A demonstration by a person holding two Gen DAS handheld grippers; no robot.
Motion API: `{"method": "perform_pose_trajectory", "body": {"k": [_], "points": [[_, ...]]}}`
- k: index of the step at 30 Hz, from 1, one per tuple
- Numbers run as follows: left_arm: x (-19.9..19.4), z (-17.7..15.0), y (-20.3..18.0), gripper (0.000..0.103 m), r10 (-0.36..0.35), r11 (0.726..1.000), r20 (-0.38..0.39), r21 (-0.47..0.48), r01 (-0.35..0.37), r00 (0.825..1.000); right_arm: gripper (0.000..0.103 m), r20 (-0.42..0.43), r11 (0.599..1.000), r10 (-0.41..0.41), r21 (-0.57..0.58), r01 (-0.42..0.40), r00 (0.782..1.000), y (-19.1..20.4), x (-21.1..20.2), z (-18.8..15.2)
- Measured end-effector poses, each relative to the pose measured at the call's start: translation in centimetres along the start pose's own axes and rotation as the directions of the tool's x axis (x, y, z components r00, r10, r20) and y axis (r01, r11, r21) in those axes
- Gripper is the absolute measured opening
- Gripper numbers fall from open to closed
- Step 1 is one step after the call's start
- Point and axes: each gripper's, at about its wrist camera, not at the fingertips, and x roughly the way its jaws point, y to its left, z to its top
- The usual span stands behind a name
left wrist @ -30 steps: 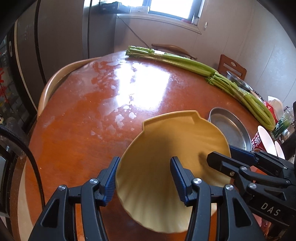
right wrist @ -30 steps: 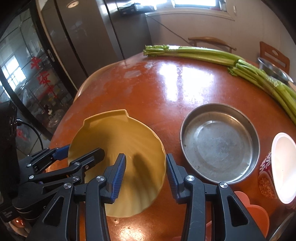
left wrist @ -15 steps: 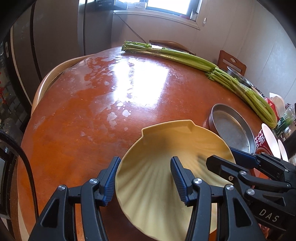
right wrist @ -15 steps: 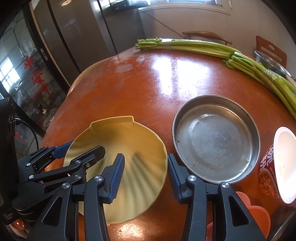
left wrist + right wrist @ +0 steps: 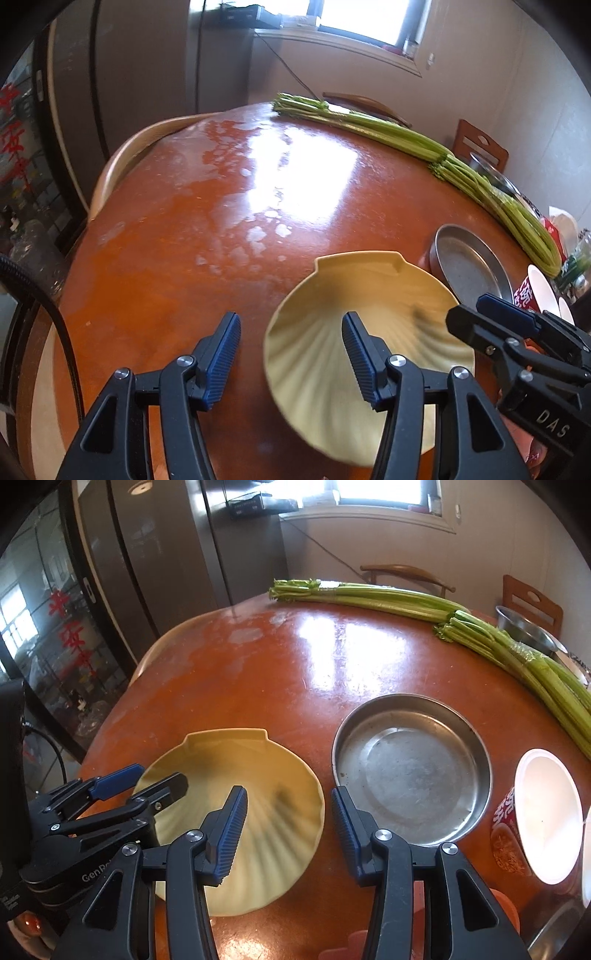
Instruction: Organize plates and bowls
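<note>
Left gripper (image 5: pixel 291 354): black plastic, made of two long arms with triangle-shaped holes near the bottom.
Left fingers (image 5: pixel 221 356): blue pads with little ridges, one on the inside of each black arm.
Left screws: round silver ones, two on each arm.
Left cable (image 5: pixel 55 321): thick and black, curving up at the left edge.
Left marking: white letters "GenRo", partly cut off, seen from the right camera.
Right gripper (image 5: pixel 286 836): also black, same shape, with triangle holes.
Right fingers (image 5: pixel 231 834): blue ridged pads, just like the other ones.
Right screws: round and silver, two on each arm.
Right marking: white letters "DAS" on its black side, seen from the left camera.
</note>
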Motion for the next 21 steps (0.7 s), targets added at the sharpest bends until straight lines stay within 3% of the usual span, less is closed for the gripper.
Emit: {"method": "perform_pose_trajectory", "body": {"k": [7,21], "points": [[-2.8,-0.8,-0.9,0.057,-0.011,1.0,0.052,0.019,0.01,0.999,0.049,0.025,1.0,0.009,-0.016,-0.009,1.0,0.3,-1.5,-0.1],[-6.1,-3.3,-4.9,0.058,-0.074,0.992,0.062,0.103,0.068,0.995,0.053,0.113,0.999,-0.015,-0.033,0.018,0.994,-1.6,-7.2,-1.6]]}}
